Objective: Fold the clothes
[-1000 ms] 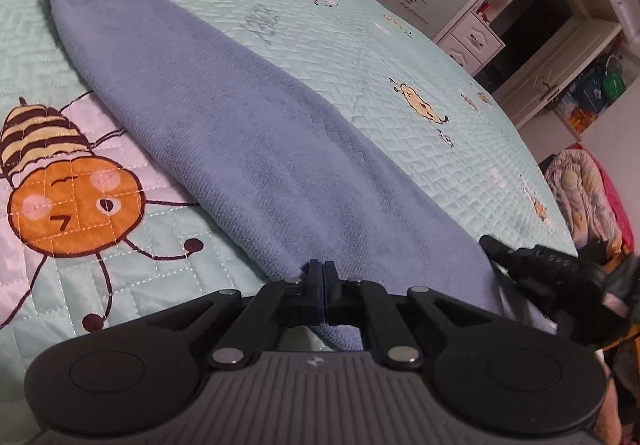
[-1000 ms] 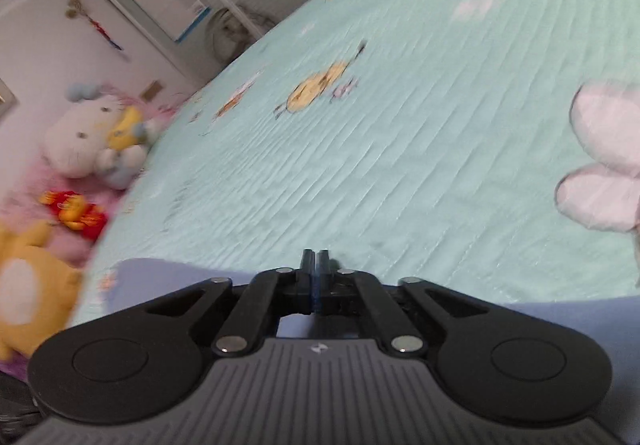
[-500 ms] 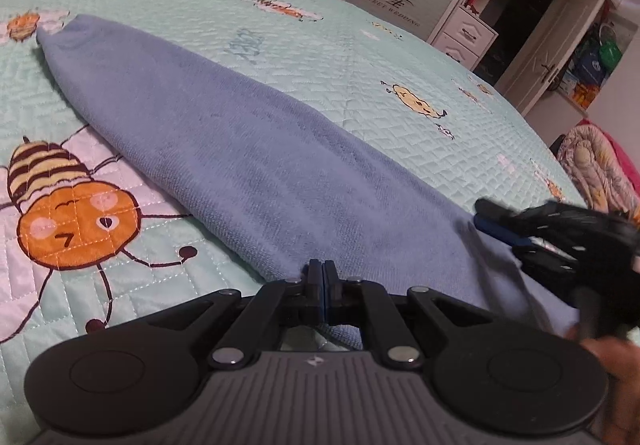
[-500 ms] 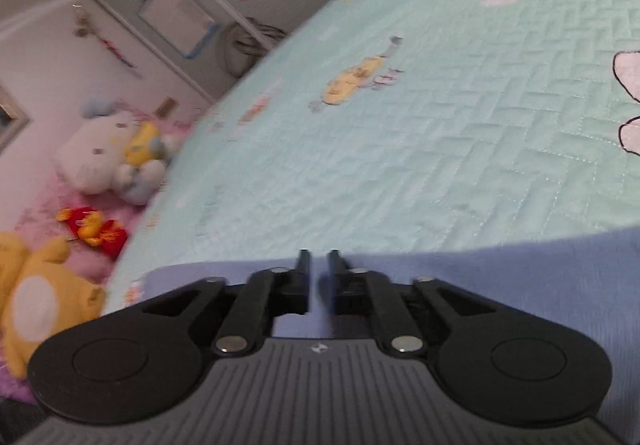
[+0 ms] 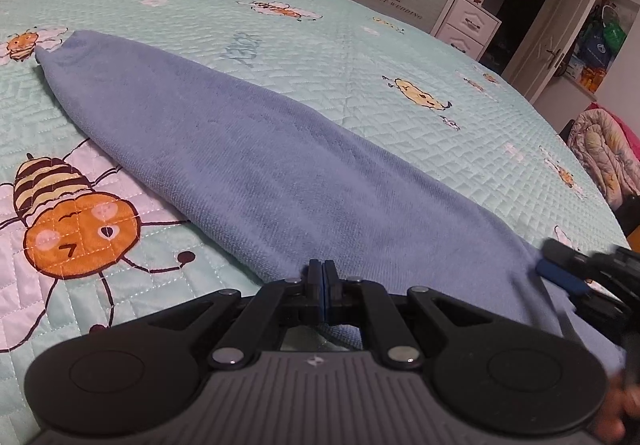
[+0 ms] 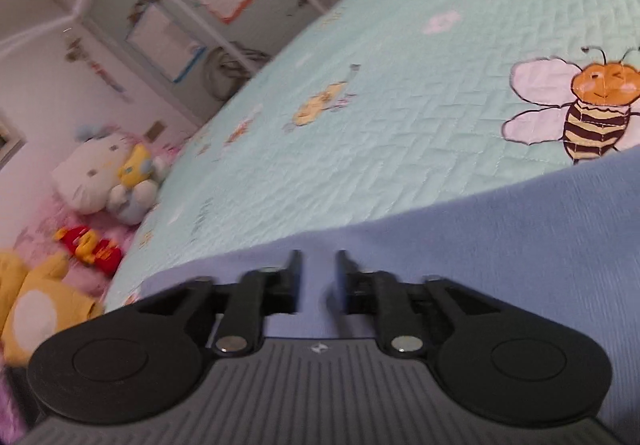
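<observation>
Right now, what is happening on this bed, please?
A person is folding a long blue terry towel on the mint green quilted bedspread with bee prints. The left gripper is shut on the towel's near edge. The right gripper has just been opening; the towel lies between its pads, no longer pinched.

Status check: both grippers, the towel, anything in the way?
Left gripper shut on towel edge. Right gripper open, jaws just opening over the towel, nothing pinched. Towel folded long on bed. Nothing in the way.
</observation>
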A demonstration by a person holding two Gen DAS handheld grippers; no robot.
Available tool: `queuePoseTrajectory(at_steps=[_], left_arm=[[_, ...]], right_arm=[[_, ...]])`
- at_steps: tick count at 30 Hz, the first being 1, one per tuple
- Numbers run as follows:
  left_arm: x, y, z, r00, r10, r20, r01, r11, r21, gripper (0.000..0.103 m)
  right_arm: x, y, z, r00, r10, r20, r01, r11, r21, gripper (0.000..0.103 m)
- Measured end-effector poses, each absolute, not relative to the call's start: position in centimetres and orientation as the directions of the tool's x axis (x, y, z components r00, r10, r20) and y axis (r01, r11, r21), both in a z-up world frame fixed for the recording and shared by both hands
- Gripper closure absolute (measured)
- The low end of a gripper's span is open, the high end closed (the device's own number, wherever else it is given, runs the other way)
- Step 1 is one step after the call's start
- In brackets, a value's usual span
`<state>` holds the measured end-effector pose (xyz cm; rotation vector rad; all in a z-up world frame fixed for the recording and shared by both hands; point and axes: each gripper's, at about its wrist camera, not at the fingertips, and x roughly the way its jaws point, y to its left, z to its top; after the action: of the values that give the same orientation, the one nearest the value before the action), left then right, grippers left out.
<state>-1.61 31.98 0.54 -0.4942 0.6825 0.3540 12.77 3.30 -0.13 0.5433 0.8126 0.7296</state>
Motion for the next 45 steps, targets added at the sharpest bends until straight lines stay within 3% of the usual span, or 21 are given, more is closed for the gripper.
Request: queuePoseTrajectory(at_steps=[4, 6, 7, 9, 10, 11, 13, 14, 20, 21, 22, 24, 26, 28, 30, 32, 34, 38, 40, 43, 45], left_arm=[[-1.6, 31.6, 0.6, 0.720, 0.168, -0.674, -0.474, 0.828, -0.299, 0.097], [-1.6, 31.5, 0.6, 0.716, 0.174, -0.676, -0.477, 0.828, -0.293, 0.097], [-1.6, 31.4, 0.7, 0.714, 0.174, -0.678, -0.479, 0.828, -0.292, 0.097], [-1.5, 31.4, 0.8, 0.709, 0.175, -0.683, -0.483, 0.827, -0.289, 0.097], [-1.5, 31.4, 0.8, 0.707, 0.176, -0.685, -0.484, 0.827, -0.287, 0.097], [-1.4, 31.4, 0.8, 0.705, 0.178, -0.686, -0.484, 0.828, -0.282, 0.097], [-1.3, 31.1, 0.8, 0.701, 0.193, -0.687, -0.487, 0.833, -0.262, 0.097], [-1.3, 30.9, 0.8, 0.698, 0.202, -0.687, -0.489, 0.835, -0.251, 0.097], [-1.2, 29.8, 0.9, 0.687, 0.248, -0.683, -0.499, 0.844, -0.196, 0.097], [-1.2, 29.8, 0.9, 0.687, 0.249, -0.683, -0.498, 0.845, -0.193, 0.097], [-1.2, 29.8, 1.0, 0.686, 0.248, -0.684, -0.495, 0.848, -0.188, 0.097], [-1.1, 29.7, 1.0, 0.683, 0.249, -0.686, -0.484, 0.858, -0.171, 0.097], [-0.9, 29.4, 1.1, 0.677, 0.256, -0.690, -0.473, 0.870, -0.142, 0.097], [-0.6, 29.2, 1.2, 0.670, 0.264, -0.693, -0.469, 0.875, -0.119, 0.097], [-0.5, 29.1, 1.3, 0.664, 0.269, -0.697, -0.467, 0.878, -0.106, 0.097], [-0.3, 29.0, 1.5, 0.654, 0.278, -0.704, -0.467, 0.880, -0.087, 0.097], [-0.2, 28.8, 1.8, 0.641, 0.289, -0.711, -0.475, 0.877, -0.071, 0.097], [-0.8, 27.2, 3.3, 0.627, 0.367, -0.687, -0.514, 0.858, -0.010, 0.096], [-1.4, 25.1, 4.6, 0.654, 0.418, -0.630, -0.495, 0.867, 0.061, 0.092], [-2.1, 21.6, 6.4, 0.718, 0.380, -0.583, -0.415, 0.906, 0.081, 0.083], [-2.0, 19.3, 7.4, 0.754, 0.312, -0.578, -0.343, 0.938, 0.058, 0.066]], right_arm=[[9.6, 2.4, 0.3, 0.423, 0.793, -0.439, -0.427, 0.601, 0.675, 0.073], [10.4, 1.7, -0.7, 0.439, 0.769, -0.464, -0.373, 0.626, 0.685, 0.073], [11.1, 1.0, -1.4, 0.456, 0.751, -0.478, -0.331, 0.642, 0.692, 0.077], [12.7, -1.2, -3.1, 0.517, 0.708, -0.480, -0.221, 0.653, 0.725, 0.103], [13.0, -2.2, -3.5, 0.545, 0.689, -0.478, -0.181, 0.653, 0.735, 0.103], [12.4, -2.5, -3.1, 0.565, 0.676, -0.473, -0.182, 0.661, 0.728, 0.101], [11.1, -3.1, -2.2, 0.597, 0.657, -0.460, -0.191, 0.673, 0.714, 0.075], [10.0, -3.0, -1.6, 0.592, 0.673, -0.443, -0.221, 0.664, 0.714, 0.070], [6.9, -2.6, -2.1, 0.538, 0.735, -0.413, -0.276, 0.616, 0.738, 0.060], [7.2, -3.5, -2.8, 0.563, 0.704, -0.433, -0.246, 0.643, 0.726, 0.075], [7.6, -4.2, -3.4, 0.593, 0.669, -0.449, -0.217, 0.669, 0.711, 0.103], [8.1, -5.3, -4.1, 0.636, 0.632, -0.442, -0.175, 0.677, 0.715, 0.103], [7.7, -5.7, -3.3, 0.683, 0.590, -0.431, -0.190, 0.713, 0.675, 0.098], [6.8, -6.1, -2.1, 0.724, 0.580, -0.374, -0.242, 0.721, 0.650, 0.068], [6.3, -7.1, -1.7, 0.747, 0.585, -0.316, -0.263, 0.696, 0.668, 0.056], [7.3, -8.2, -2.5, 0.750, 0.567, -0.339, -0.218, 0.697, 0.683, 0.056], [8.4, -9.3, -3.6, 0.749, 0.549, -0.372, -0.162, 0.696, 0.700, 0.069], [9.1, -11.1, -3.8, 0.782, 0.506, -0.365, -0.126, 0.700, 0.703, 0.070], [9.7, -12.3, -4.4, 0.777, 0.533, -0.336, -0.110, 0.640, 0.761, 0.070], [10.1, -13.7, -4.4, 0.755, 0.576, -0.312, -0.103, 0.575, 0.812, 0.069], [10.5, -15.0, -4.3, 0.725, 0.626, -0.287, -0.098, 0.506, 0.857, 0.065]])
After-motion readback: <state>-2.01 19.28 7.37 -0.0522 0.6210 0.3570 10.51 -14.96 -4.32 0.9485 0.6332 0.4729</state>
